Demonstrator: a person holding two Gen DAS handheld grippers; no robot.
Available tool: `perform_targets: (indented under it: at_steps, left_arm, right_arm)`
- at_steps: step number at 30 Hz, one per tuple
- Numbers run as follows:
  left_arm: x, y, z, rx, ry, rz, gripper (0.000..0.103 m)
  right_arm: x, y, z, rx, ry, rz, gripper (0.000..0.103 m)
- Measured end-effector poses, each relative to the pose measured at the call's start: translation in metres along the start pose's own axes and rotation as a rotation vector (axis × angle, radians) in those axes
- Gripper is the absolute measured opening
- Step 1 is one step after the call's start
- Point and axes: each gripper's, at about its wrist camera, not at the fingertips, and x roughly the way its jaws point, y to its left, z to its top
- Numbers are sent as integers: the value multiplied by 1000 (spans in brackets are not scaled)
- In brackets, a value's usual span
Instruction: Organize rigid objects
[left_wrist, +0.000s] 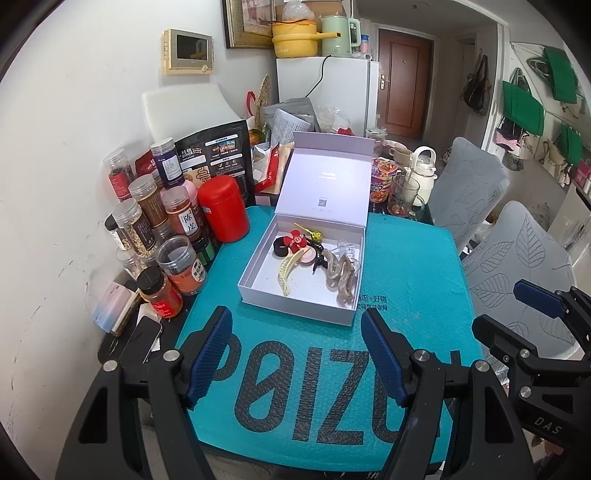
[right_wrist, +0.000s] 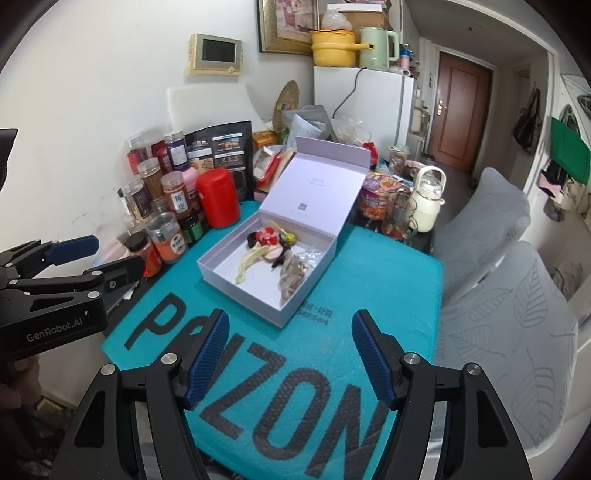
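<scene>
Your table is covered by a teal bubble mailer (left_wrist: 406, 280) printed with large black letters, and it runs nearly to the table's near and right edges. On it, toward the far edge, sits the pale lilac box (left_wrist: 295, 306) with its hinged lid (left_wrist: 328, 177) standing open and leaning back. Two grey leaf-patterned chairs (left_wrist: 517, 266) stand just beside the table's right edge. Along the left edge you have a crowd of spice jars (left_wrist: 181, 266) and a red canister (left_wrist: 221, 208) by the mailer's far left corner, with a black pouch (left_wrist: 218, 155) upright behind them. At the far right corner there is a cream kettle (left_wrist: 421, 173) and a glass mug (left_wrist: 402, 195). Inside the box the hair accessories lie together on its floor toward the far side and the right wall: a grey-brown wavy claw clip (left_wrist: 341, 275), a cream-yellow curved clip (left_wrist: 290, 271), a red flower piece (left_wrist: 297, 240), and a clear clip (left_wrist: 347, 247) near the far right corner. Your left gripper (left_wrist: 295, 354) hangs over the near part of the mailer with its fingers spread apart and nothing between them. Your right gripper (right_wrist: 290, 354) is the same, parted and empty, short of the box.
</scene>
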Motion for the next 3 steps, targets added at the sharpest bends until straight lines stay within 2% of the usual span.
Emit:
perform_targets:
  at_steps: [3]
  left_arm:
    - [2,1,1,4,5,-3,72]
  right_arm:
    - [2,1,1,1,8,-2,70]
